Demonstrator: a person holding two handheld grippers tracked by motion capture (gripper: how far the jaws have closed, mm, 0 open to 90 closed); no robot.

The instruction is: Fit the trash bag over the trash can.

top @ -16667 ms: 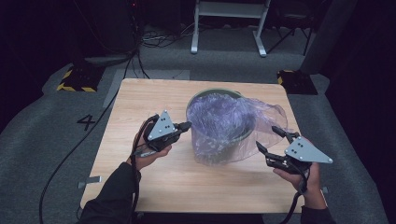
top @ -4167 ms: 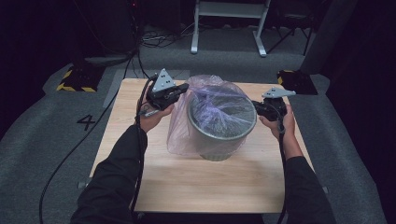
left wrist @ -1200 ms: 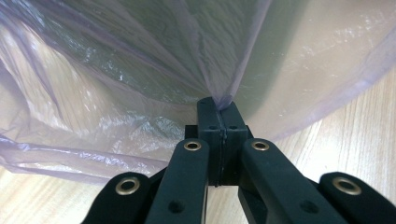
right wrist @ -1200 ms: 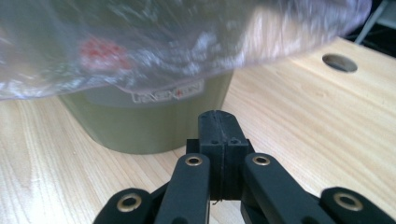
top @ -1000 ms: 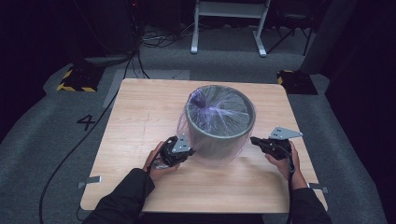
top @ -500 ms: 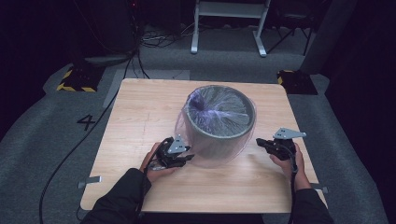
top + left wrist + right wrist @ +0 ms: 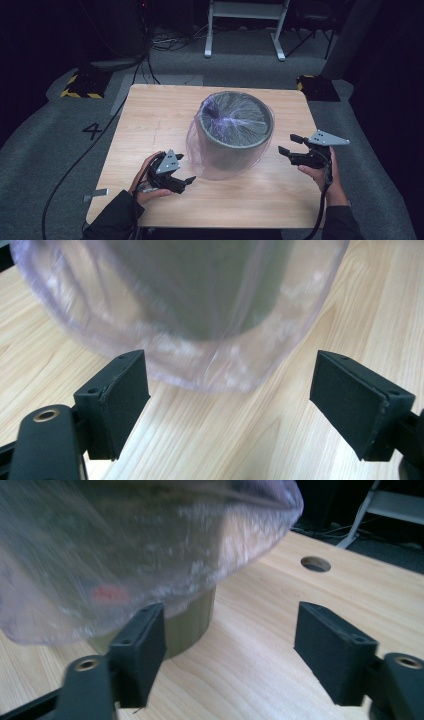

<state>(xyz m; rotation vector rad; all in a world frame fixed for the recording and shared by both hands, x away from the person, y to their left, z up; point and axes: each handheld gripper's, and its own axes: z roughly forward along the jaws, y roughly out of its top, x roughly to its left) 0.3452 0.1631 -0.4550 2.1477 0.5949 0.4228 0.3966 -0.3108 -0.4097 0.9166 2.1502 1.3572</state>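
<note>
grey bin [image 7: 235, 131] at mid-table, lined with a clear plastic bag [image 7: 200, 150] whose loose skirt is turned down over the rim and hangs around the outer wall almost to the wooden table [image 7: 150, 115]. compared with the frame a second earlier, when both grippers were pinched at the bag's lower edge beside the bin, both have just been opening and have drawn back: the left gripper [image 7: 184, 183] now sits near the front-left of the bin, jaws spread, with nothing between them (its own view shows bare wood between the pads [image 7: 122, 400], the bag's hem [image 7: 210, 382] lying just beyond). the right gripper [image 7: 290, 145] hovers to the bin's right, jaws likewise spread and empty; in its view the bag [image 7: 125, 555] billows above and ahead of the left pad, the bin's base [image 7: 192, 620] showing under it. judged from this, the release marks the lining step as essentially finished, the bag staying put unaided.
</note>
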